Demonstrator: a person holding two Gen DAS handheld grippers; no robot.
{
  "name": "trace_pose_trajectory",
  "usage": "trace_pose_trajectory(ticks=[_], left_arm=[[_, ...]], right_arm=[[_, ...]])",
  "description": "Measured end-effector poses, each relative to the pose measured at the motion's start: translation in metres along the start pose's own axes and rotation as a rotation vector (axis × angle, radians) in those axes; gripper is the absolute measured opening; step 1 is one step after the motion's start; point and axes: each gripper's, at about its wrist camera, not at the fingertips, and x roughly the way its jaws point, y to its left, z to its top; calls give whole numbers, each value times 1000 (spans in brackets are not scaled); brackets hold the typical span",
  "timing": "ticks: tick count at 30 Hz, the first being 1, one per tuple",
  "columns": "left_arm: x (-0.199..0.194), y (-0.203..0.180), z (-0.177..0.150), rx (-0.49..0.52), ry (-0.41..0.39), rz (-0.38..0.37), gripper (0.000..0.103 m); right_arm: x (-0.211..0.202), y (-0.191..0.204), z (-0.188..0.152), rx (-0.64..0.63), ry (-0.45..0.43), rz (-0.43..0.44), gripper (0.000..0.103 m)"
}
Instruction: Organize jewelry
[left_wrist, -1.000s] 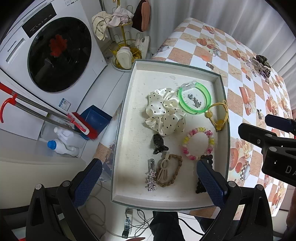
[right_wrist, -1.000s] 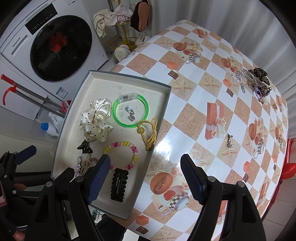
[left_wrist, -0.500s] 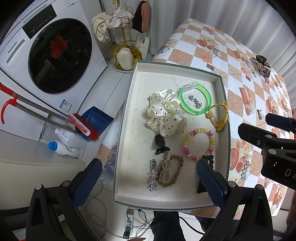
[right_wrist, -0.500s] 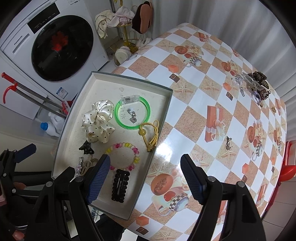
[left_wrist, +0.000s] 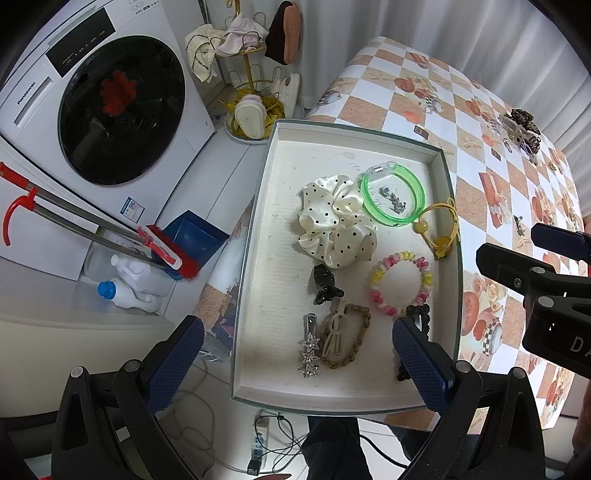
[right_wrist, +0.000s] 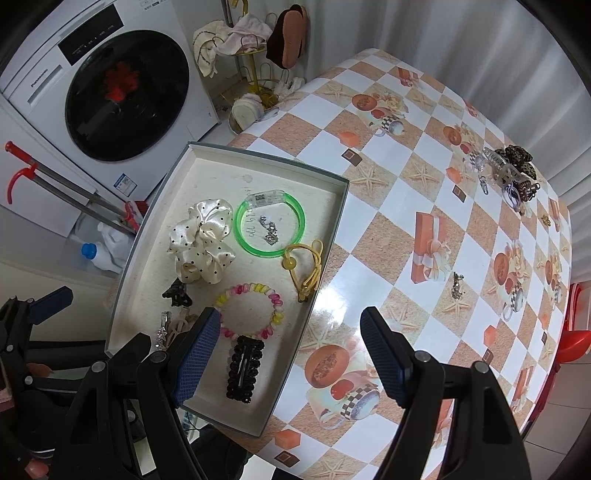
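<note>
A white tray (left_wrist: 354, 133) (right_wrist: 266, 155) lies at the left end of the checked table. It holds a dotted cream scrunchie (left_wrist: 336, 221), a green bangle (left_wrist: 391, 220) around small silver pieces, a yellow hair tie (left_wrist: 439, 229), a pastel bead bracelet (right_wrist: 255, 288), a black snap clip (right_wrist: 243, 369), a small black claw clip (left_wrist: 325, 286), a star clip (left_wrist: 309, 350) and a braided brown tie (left_wrist: 354, 343). My left gripper (left_wrist: 299, 363) hangs open above the tray's near end. My right gripper (right_wrist: 290, 354) is open over the tray's right rim. Neither holds anything.
A silver earring (right_wrist: 457, 286) lies loose on the table (right_wrist: 388, 192), and a heap of hair clips (right_wrist: 513, 173) sits at the far right. Left of the table are a washing machine (left_wrist: 110, 110), a red broom (left_wrist: 162, 254), a bottle (left_wrist: 129, 284) and a shoe rack (left_wrist: 251, 107).
</note>
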Motion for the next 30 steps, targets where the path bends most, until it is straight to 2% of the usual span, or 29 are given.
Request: trace_pose_trajectory(ticks=[30], left_arm=[[-3,5,-2,-3,-11,15,103]], right_arm=[[-1,2,-1,-1,-1,-1,81]])
